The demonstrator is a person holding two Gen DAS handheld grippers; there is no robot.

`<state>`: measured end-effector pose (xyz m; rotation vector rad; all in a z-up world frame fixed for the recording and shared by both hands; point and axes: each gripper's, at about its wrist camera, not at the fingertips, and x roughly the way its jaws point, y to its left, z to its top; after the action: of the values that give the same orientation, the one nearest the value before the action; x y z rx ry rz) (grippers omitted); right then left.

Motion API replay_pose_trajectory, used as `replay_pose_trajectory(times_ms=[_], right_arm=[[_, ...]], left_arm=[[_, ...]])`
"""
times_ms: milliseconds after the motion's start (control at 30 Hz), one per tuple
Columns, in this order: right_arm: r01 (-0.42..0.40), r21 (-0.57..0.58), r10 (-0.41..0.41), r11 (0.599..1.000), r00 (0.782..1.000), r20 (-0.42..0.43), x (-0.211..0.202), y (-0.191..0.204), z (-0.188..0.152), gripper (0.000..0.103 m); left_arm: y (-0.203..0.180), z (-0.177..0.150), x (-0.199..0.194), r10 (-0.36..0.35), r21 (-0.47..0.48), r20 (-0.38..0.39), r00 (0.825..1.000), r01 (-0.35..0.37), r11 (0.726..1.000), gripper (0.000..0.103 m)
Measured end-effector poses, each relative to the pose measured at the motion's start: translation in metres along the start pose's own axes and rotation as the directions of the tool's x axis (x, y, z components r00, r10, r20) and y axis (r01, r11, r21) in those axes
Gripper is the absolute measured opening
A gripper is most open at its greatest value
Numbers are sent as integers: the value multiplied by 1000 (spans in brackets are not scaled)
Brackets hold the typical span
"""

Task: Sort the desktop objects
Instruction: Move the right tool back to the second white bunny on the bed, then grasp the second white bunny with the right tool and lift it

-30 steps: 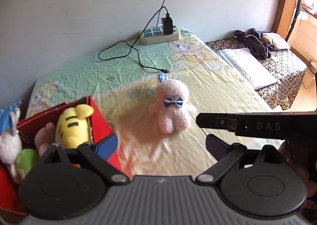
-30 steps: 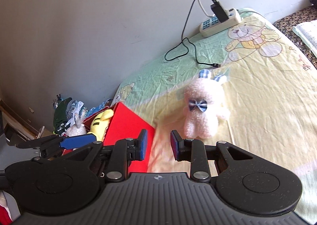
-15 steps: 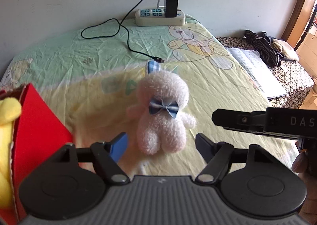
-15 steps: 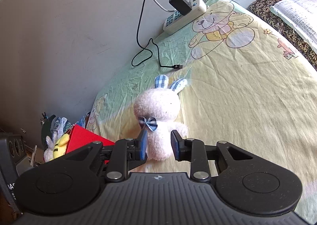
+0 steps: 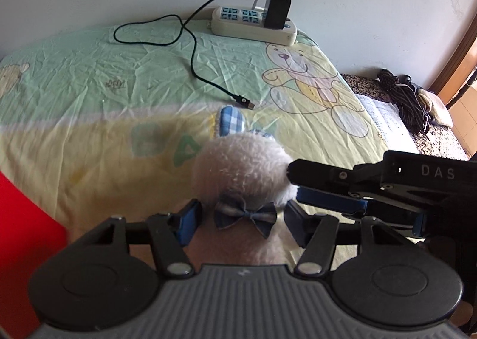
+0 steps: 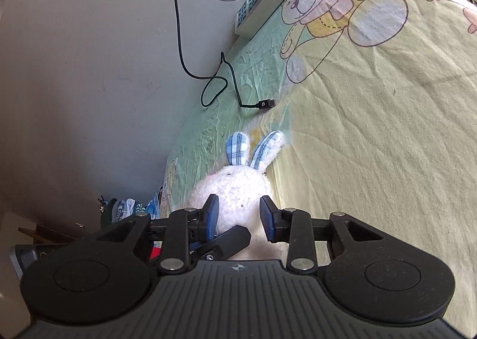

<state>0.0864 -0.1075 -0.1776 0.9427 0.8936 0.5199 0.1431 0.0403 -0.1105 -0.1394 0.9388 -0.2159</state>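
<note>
A pale pink bunny plush (image 5: 241, 172) with checked blue ears and a blue bow tie lies on the bedsheet (image 5: 89, 76). My left gripper (image 5: 243, 224) is open and straddles the plush at bow-tie level, with the blue pads close against its sides. My right gripper (image 6: 238, 216) is open by a narrow gap, and the bunny's head (image 6: 235, 187) shows just past its fingertips. In the left wrist view the right gripper's fingers (image 5: 316, 173) touch the right side of the head. The red box (image 5: 21, 225) edge shows at the left.
A white power strip (image 5: 253, 23) with a black charger and a loose black cable (image 5: 193, 64) lies at the far edge by the wall. To the right, a patterned surface (image 5: 441, 142) holds dark cords and papers. Other plush toys (image 6: 125, 207) sit beyond the bed's left end.
Both grippers moved forward onto the bunny, which now fills the space at their fingertips. The left fingers have drawn closer together. The red box with its toys slid out of view leftward.
</note>
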Motion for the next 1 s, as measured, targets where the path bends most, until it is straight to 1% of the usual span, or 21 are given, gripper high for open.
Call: replay_pose_trajectory(times_ms=[67, 167, 267, 333, 467, 633, 800, 933, 1000], right_arm=[[-14, -10, 14, 1000, 1000, -10, 6, 1, 2, 39], [-41, -18, 40, 999, 999, -33, 16, 2, 5, 43], [-53, -36, 51, 998, 997, -52, 27, 5, 5, 49], [-56, -45, 54, 997, 997, -51, 31, 7, 6, 50], [-65, -16, 64, 998, 996, -66, 37, 3, 7, 53], [-60, 3, 60, 998, 995, -77, 33, 3, 5, 52], [-37, -17, 36, 999, 997, -74, 19, 10, -1, 48], [-21, -23, 19, 1000, 997, -74, 1, 15, -10, 47], [-19, -23, 17, 1000, 997, -73, -9, 18, -15, 47]], left_arm=[[5, 2, 3, -3, -30, 3, 1000, 4, 1000, 65], [9, 1, 8, 11, -53, 3, 1000, -11, 999, 66], [14, 1, 14, 12, -82, -7, 1000, -13, 997, 64], [15, 3, 15, 12, -92, -7, 1000, -13, 996, 64], [17, 5, 17, 13, -104, -11, 1000, -14, 994, 63], [14, 4, 17, 18, -96, -18, 1000, -20, 995, 63], [12, 3, 9, -9, -106, -34, 999, 5, 994, 64], [3, -4, -2, -28, -83, -48, 998, 24, 996, 64], [-4, -10, -10, -30, -54, -54, 998, 27, 998, 63]])
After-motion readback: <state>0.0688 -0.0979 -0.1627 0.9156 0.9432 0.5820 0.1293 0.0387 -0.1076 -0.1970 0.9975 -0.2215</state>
